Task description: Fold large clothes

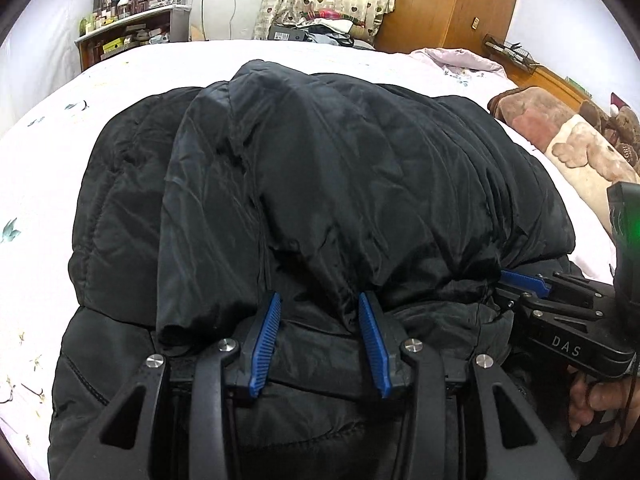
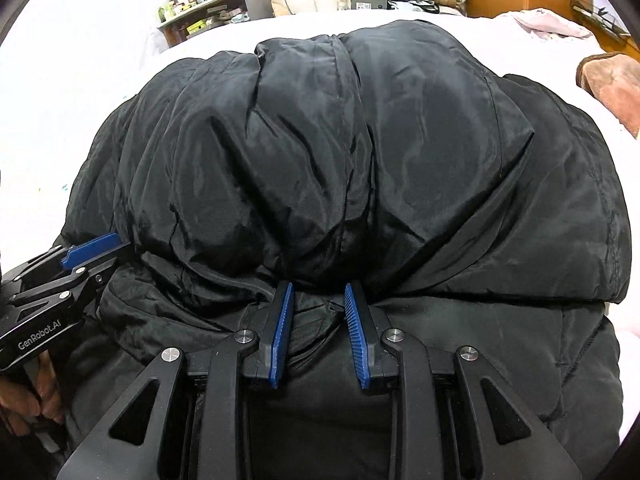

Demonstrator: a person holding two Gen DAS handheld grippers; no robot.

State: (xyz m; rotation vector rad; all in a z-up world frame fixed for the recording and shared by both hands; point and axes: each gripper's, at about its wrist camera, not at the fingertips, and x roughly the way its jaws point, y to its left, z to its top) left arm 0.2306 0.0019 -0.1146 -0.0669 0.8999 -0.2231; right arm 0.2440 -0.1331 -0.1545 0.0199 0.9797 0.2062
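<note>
A large black padded jacket [image 1: 304, 176] lies on the white bed, with its upper layer folded over toward me; it fills the right wrist view [image 2: 360, 152] too. My left gripper [image 1: 318, 300] stands open, its blue pads either side of the folded edge, fabric bunched between them. My right gripper [image 2: 318, 292] is also open, with the jacket's folded edge between its tips. The right gripper shows in the left wrist view [image 1: 520, 280] at the right, the left gripper in the right wrist view [image 2: 94, 246] at the left, both at the same fold line.
The white floral bedsheet [image 1: 40, 184] surrounds the jacket. A brown and pink blanket [image 1: 560, 132] lies at the right. A cluttered shelf [image 1: 132, 36], a curtain and a wooden wardrobe [image 1: 448, 4] stand behind the bed.
</note>
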